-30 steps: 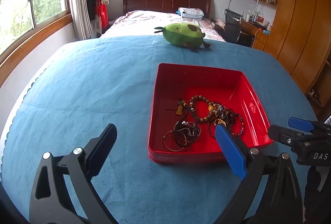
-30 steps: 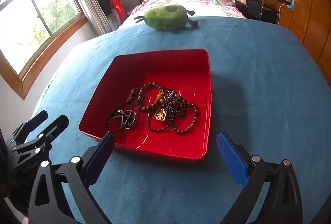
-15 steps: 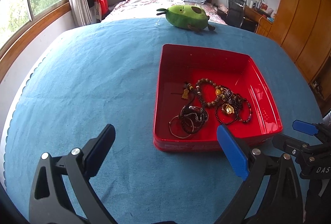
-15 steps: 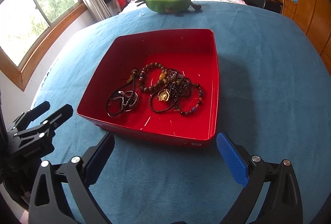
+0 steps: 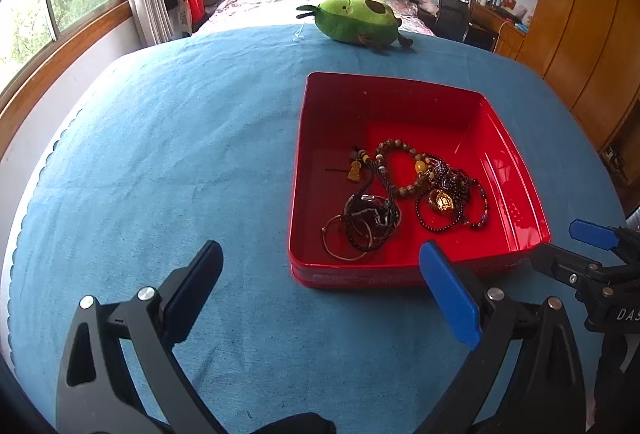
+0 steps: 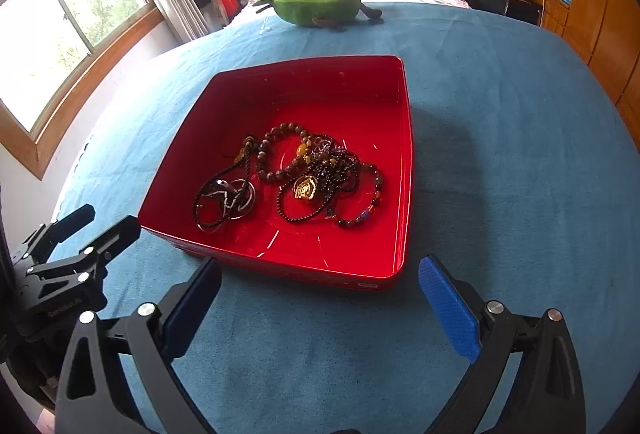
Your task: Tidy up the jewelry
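A red tray [image 5: 516, 161] [image 6: 404, 137] rests on the blue cloth and holds a tangled heap of jewelry [image 5: 412, 193] [image 6: 304, 177]: brown bead bracelets, dark bead strands, a gold pendant [image 5: 442, 201] [image 6: 305, 189], black cords and thin metal rings. My left gripper [image 5: 320, 294] hovers open just before the tray's near left corner, nothing between its fingers. My right gripper [image 6: 320, 306] is open above the cloth in front of the tray's near edge, also empty. Each gripper shows at the edge of the other's view.
A green avocado plush toy [image 5: 358, 21] [image 6: 316, 1] lies on the cloth beyond the tray. The blue cloth [image 5: 160, 153] spreads wide to the left. A bed, a window, a desk with a chair and wooden wardrobes stand behind.
Both grippers have risen and drawn back a little, so the tray sits lower and fuller in both views. The jewelry has not moved and both grippers stay open.
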Motion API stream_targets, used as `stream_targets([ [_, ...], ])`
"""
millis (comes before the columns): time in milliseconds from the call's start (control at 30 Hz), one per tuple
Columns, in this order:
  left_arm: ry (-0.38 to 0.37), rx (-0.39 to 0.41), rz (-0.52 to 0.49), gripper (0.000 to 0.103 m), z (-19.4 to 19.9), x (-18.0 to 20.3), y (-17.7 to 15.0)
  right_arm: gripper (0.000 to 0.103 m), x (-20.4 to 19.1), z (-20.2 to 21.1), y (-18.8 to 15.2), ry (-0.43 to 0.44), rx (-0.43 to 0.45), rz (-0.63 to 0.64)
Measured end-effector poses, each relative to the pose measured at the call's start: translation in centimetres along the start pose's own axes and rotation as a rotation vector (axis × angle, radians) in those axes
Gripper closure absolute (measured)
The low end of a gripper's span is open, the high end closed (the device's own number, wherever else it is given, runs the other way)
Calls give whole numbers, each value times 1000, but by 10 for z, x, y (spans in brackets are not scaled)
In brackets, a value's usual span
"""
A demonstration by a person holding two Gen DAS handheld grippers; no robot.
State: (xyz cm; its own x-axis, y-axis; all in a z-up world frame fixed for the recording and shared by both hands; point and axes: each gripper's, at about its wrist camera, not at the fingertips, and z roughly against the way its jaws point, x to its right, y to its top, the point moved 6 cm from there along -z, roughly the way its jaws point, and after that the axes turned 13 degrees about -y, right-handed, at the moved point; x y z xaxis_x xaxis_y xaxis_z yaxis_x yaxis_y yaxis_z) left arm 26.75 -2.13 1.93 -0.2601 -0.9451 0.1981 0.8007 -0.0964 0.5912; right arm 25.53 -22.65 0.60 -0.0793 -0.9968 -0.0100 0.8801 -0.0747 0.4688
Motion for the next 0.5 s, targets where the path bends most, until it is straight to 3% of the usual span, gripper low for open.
stream_targets([
  [500, 7, -7, 5, 5, -2, -3, 2, 4, 1, -6, 1, -2, -11, 4],
])
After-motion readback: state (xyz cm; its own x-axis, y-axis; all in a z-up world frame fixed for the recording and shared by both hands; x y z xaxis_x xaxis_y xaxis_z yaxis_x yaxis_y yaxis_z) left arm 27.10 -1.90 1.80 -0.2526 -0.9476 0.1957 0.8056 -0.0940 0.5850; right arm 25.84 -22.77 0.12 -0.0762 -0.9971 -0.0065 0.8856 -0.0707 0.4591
